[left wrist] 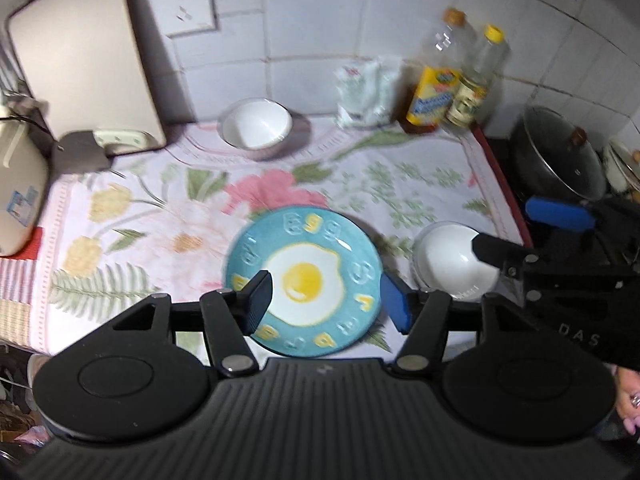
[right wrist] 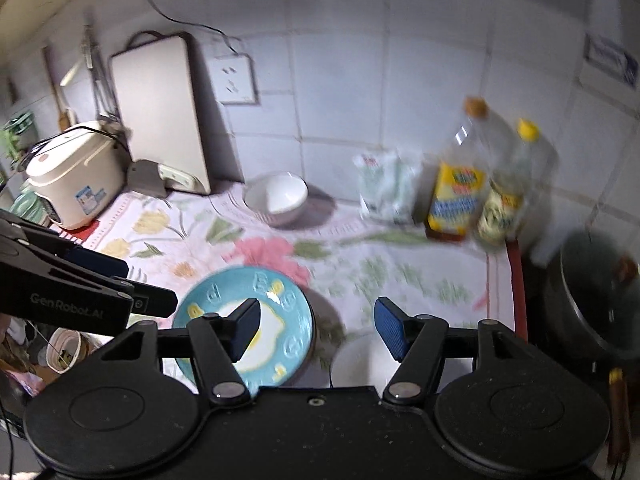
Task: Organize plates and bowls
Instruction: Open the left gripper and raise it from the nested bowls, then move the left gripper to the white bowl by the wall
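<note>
Left gripper (left wrist: 328,300): jaws open, nothing held. Blue plate (left wrist: 304,280) with the fried-egg print lies flat on the surface (left wrist: 160,208), below and between the jaws; the pads sit apart from its rim and do not press on it.

Right gripper (right wrist: 316,330): jaws open, empty. In the right wrist view the gap between its jaws shows only the flowered cloth (right wrist: 400,272). The same plate (right wrist: 280,312) lies under and past the left-hand finger, partly hidden by it. A white bowl (right wrist: 360,360) sits just below the right-hand finger, near the gripper body, partly cut off by it.

From the left wrist view that bowl (left wrist: 448,256) is outside the left jaws on the right-hand side, just beside the plate. The right gripper (left wrist: 532,232) reaches in over it with its fingers spread; one black fingertip overlaps the bowl's rim in the picture, contact cannot be told.

Second white bowl (left wrist: 256,124) stands well ahead of both pairs of jaws, near the tiled wall (left wrist: 320,8), upright.

Also ahead:
- two oil bottles (left wrist: 436,80) and a white bag (left wrist: 366,92), ahead to the right
- cutting board (left wrist: 80,52) leaning on the wall, rice cooker (left wrist: 16,196), ahead to the left
- lidded pan (left wrist: 560,156), far right, off the cloth

Both views are motion-blurred.
</note>
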`<state>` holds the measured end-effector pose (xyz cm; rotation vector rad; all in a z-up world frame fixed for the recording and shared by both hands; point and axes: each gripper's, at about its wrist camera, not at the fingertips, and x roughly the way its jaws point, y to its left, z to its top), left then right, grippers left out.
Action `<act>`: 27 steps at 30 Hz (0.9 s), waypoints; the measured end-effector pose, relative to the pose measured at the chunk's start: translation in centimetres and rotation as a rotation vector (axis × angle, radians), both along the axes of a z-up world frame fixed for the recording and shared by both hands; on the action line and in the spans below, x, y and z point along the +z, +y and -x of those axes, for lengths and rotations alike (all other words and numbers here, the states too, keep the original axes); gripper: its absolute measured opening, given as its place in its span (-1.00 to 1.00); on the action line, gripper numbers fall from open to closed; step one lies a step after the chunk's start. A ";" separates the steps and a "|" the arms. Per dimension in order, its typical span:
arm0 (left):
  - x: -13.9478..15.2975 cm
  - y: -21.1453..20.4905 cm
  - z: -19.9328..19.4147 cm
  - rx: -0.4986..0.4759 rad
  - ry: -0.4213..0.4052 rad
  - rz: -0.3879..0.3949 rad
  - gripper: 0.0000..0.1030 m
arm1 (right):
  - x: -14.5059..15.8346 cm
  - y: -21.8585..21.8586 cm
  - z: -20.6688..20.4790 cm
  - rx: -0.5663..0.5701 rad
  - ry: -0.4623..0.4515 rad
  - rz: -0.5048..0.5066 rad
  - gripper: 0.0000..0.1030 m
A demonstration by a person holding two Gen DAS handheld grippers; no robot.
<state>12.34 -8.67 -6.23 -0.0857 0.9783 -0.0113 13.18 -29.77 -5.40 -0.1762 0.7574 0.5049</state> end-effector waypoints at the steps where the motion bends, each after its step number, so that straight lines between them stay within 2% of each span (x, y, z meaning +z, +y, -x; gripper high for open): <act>1: 0.2 0.3 0.1 0.009 -0.015 -0.011 0.14 | 0.3 0.5 -0.2 0.013 -0.022 0.004 0.32; 5: 0.8 1.9 -0.7 0.044 -0.056 -0.009 0.20 | 1.3 2.0 -1.0 0.064 -0.090 -0.009 0.33; 10: 0.7 3.5 -2.8 0.084 -0.078 -0.020 0.20 | 1.9 3.7 -3.6 0.100 -0.130 -0.032 0.33; 13: 0.2 4.2 -4.7 0.098 -0.080 -0.019 0.20 | 1.7 4.6 -5.8 0.118 -0.145 -0.032 0.33; 18: -0.7 5.6 -8.1 0.127 -0.096 0.025 0.20 | 0.3 6.1 -9.5 0.152 -0.177 -0.047 0.33; 23: -2.3 7.0 -11.5 0.165 -0.120 0.060 0.20 | -1.9 7.6 -13.6 0.158 -0.152 -0.064 0.33; 27: -4.5 8.6 -14.2 0.229 -0.102 0.089 0.20 | -4.4 8.7 -17.4 0.141 -0.079 -0.090 0.33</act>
